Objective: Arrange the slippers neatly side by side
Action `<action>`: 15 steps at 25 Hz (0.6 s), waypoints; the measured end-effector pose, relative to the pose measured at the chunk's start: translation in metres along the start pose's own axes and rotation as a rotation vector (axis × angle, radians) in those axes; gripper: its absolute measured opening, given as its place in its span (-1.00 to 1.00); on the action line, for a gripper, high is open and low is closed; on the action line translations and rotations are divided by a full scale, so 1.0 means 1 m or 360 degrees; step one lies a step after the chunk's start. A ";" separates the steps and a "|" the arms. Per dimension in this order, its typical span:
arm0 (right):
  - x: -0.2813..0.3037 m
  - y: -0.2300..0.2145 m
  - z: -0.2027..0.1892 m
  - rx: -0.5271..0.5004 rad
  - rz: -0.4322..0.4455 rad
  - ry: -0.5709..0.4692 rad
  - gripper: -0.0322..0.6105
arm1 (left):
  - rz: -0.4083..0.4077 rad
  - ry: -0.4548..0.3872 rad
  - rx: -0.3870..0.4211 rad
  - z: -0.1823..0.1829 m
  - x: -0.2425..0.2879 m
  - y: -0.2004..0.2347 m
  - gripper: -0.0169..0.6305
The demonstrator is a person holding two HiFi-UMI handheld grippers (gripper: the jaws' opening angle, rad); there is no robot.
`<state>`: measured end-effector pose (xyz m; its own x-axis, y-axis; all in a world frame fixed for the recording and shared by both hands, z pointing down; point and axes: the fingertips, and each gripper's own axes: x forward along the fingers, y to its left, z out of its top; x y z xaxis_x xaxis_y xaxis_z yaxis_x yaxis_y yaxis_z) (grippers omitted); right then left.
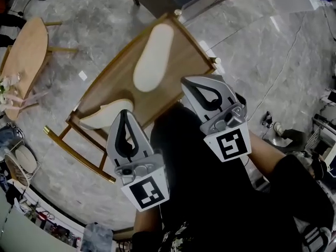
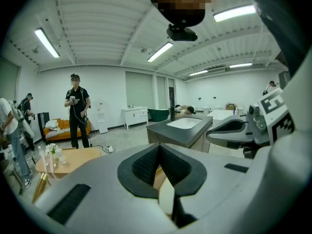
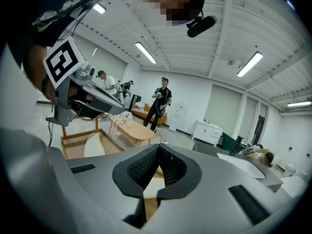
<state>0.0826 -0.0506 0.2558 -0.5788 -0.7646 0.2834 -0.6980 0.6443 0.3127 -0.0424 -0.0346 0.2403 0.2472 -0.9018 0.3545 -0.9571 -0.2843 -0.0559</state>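
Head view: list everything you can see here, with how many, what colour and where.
slippers: two, cream, on the wooden rack; one in its middle, the other at its near left corner, partly behind the left tool
wooden rack: one, brown, on the floor ahead
oval table: one, light wood, far left
floor: grey, marbled
left tool: one, grey, jaws shut, empty
right tool: one, grey, jaws shut, empty

The wooden rack (image 1: 184,49) bears 2 things, apart: far slipper (image 1: 153,58) and near slipper (image 1: 105,114).
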 end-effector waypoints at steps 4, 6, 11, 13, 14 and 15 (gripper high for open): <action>0.005 -0.003 -0.025 -0.0100 0.0008 0.0054 -0.90 | -0.0029 0.0059 -0.0063 -0.027 0.012 -0.007 -0.94; 0.008 0.001 -0.041 -0.0103 0.0036 0.0103 -0.90 | -0.0038 0.0115 -0.0088 -0.042 0.016 -0.009 -0.94; 0.017 0.003 -0.070 -0.0162 0.0090 0.0180 -0.85 | -0.0060 0.0156 -0.0127 -0.057 0.028 -0.015 -0.94; 0.022 0.008 -0.081 -0.0179 0.0129 0.0211 -0.77 | -0.0068 0.0178 -0.0144 -0.064 0.031 -0.017 -0.94; 0.024 0.011 -0.086 -0.0199 0.0147 0.0229 -0.74 | -0.0071 0.0188 -0.0145 -0.067 0.032 -0.017 -0.94; 0.027 0.014 -0.092 -0.0234 0.0164 0.0248 -0.73 | -0.0075 0.0199 -0.0146 -0.070 0.033 -0.017 -0.94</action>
<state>0.0965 -0.0607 0.3511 -0.5640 -0.6902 0.4533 -0.5630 0.7230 0.4005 -0.0285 -0.0366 0.3179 0.2768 -0.8390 0.4685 -0.9561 -0.2892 0.0470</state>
